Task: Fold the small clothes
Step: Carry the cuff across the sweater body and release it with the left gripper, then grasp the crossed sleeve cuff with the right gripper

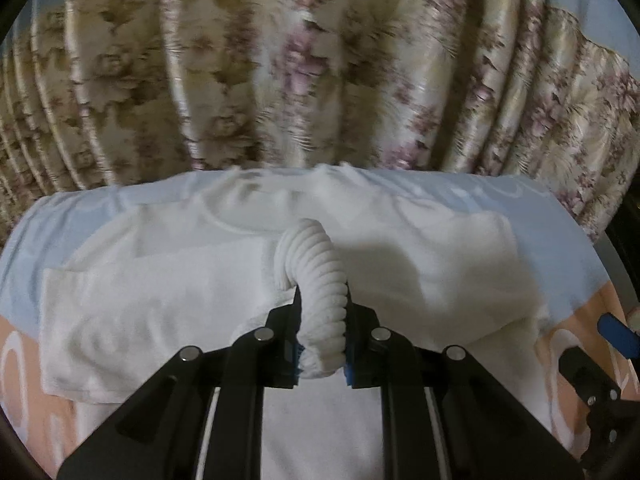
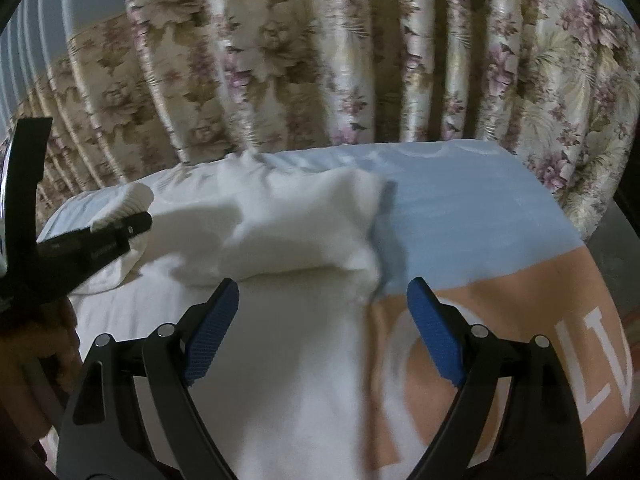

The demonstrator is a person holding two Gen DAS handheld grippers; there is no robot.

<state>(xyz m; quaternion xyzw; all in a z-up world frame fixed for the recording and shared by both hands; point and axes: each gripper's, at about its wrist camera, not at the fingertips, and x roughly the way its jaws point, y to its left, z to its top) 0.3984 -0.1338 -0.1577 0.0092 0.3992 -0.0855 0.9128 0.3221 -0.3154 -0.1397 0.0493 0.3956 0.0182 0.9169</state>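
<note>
A small white fleecy garment (image 1: 152, 304) lies spread on a cloth-covered table. My left gripper (image 1: 323, 308) is shut on the garment's white ribbed cuff (image 1: 316, 260), which arches up from between the pads, above the middle of the garment. In the right wrist view that left gripper (image 2: 120, 232) shows at the left edge with the cuff (image 2: 128, 202) in it. My right gripper (image 2: 323, 284) stands open over the garment's (image 2: 288, 240) right edge, with nothing between its blue pads (image 2: 216, 328). In the left wrist view only one blue pad (image 1: 616, 336) of it shows, at the far right.
The table cover (image 2: 480, 220) is light blue at the back and peach with large white letters at the front. A pleated floral curtain (image 1: 320, 80) hangs close behind the table's far edge. A dark floor strip (image 2: 612, 264) lies beyond the right edge.
</note>
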